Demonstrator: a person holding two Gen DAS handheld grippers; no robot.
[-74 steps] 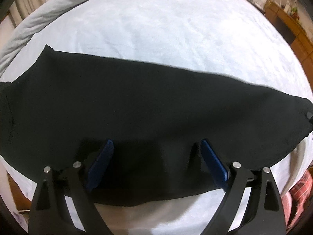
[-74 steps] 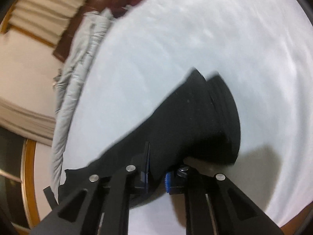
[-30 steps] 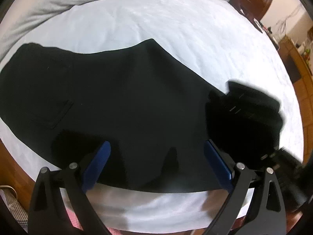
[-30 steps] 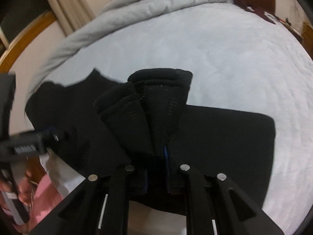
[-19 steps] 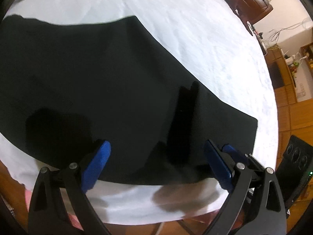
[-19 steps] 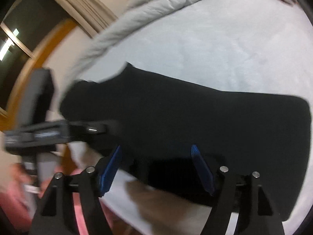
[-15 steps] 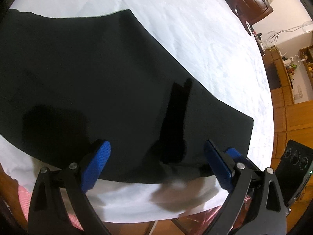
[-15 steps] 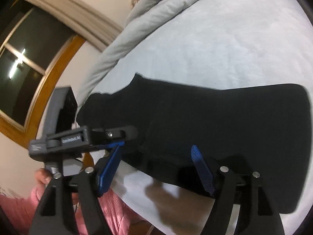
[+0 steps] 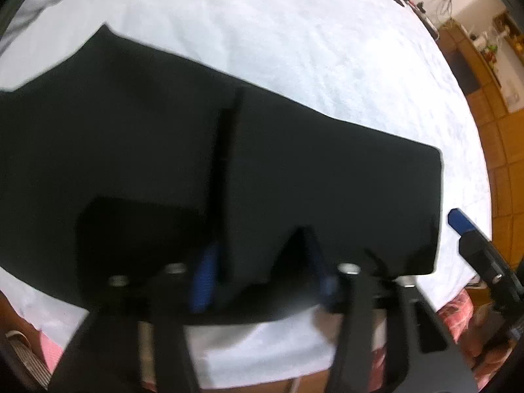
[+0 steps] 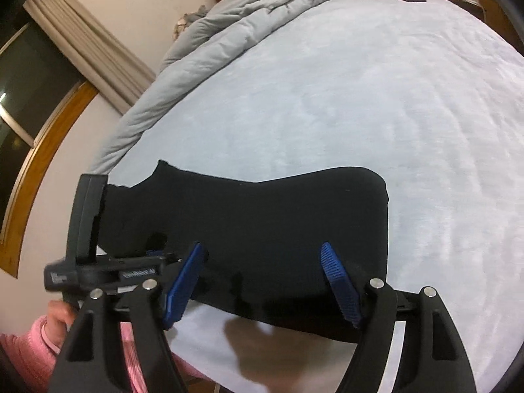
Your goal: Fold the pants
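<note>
Black pants [image 9: 203, 150] spread flat across the lower middle of both frames, lying on the pale blue bed sheet [image 10: 376, 98]. In the left wrist view, folded over: upper layer's edge a dark vertical ridge near frame centre, squared end of the fold at right of centre. In the right wrist view, a wide dark band from centre left to right of centre, rounded corner at its right end.

Left gripper [image 9: 262, 275] at the bottom of its own frame, blurred, blue pads a moderate way apart over the near edge of the cloth; cannot tell whether any fabric is pinched. Also seen at lower left of the right wrist view, beside a pink-sleeved hand.

Right gripper [image 10: 267, 281] at lower centre of its frame, blue fingers [image 10: 337, 278] spread wide, gripping nothing, hovering above the near hem.

Grey duvet [image 10: 235, 26] bunched along upper left of the right wrist frame, curtain [image 10: 85, 46] and window beyond. Wooden floor [image 9: 501, 150] at right edge of the left wrist frame.
</note>
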